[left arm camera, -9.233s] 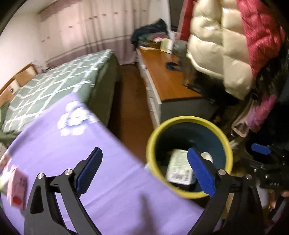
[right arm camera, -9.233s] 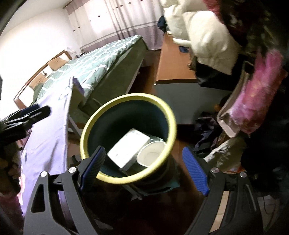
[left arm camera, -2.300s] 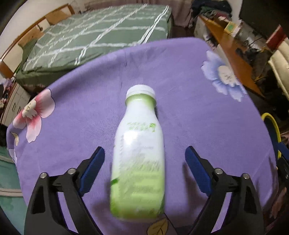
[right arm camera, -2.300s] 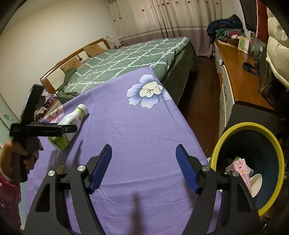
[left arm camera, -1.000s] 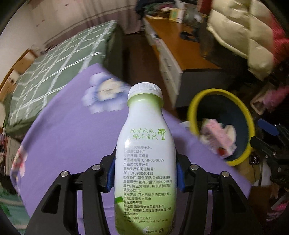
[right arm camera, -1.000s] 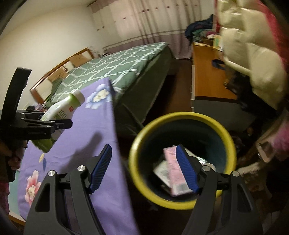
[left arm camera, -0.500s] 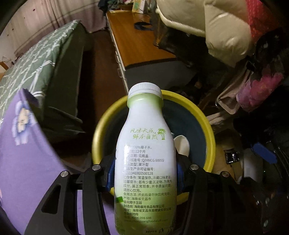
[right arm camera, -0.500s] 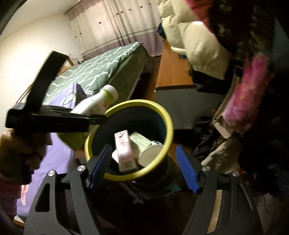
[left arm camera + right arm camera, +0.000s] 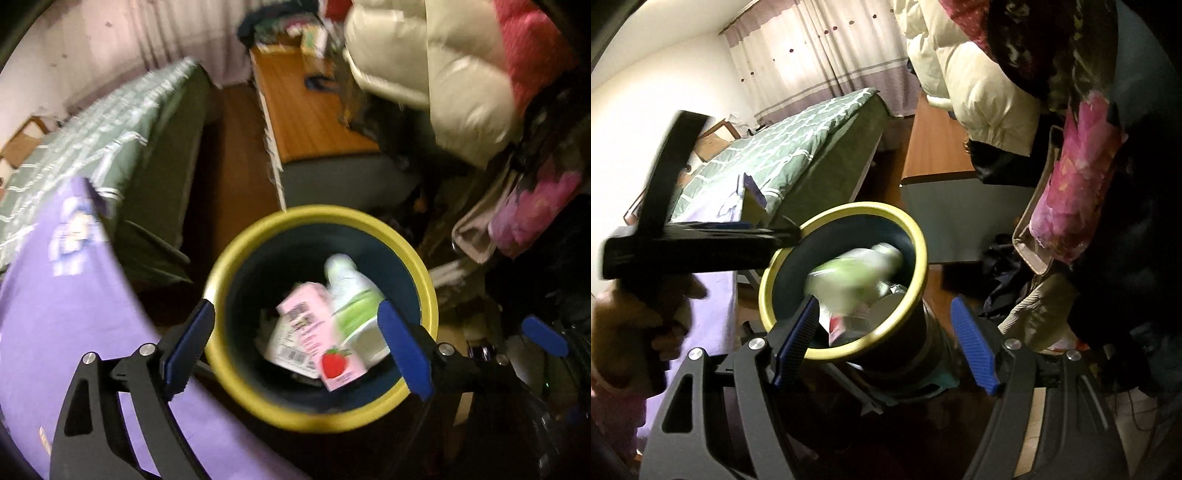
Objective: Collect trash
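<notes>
A dark bin with a yellow rim (image 9: 258,398) stands on the floor beside the purple-clothed table (image 9: 55,314). The green and white juice bottle (image 9: 351,291) lies blurred inside it next to a pink strawberry carton (image 9: 317,332) and a white carton. My left gripper (image 9: 295,347) is open and empty right above the bin. My right gripper (image 9: 886,339) is open and empty, just in front of the bin (image 9: 919,258), where the bottle (image 9: 857,273) shows as a blur. The left gripper's body (image 9: 687,251) hangs over the bin's left rim.
A bed with a green checked cover (image 9: 92,147) lies behind the table. A wooden-topped cabinet (image 9: 306,110) stands behind the bin. Coats and bags (image 9: 461,74) hang at the right, with clothes on the floor (image 9: 1034,302) beside the bin.
My left gripper has opened and let go of the juice bottle, which has dropped into the bin. The right gripper has stayed open by the bin.
</notes>
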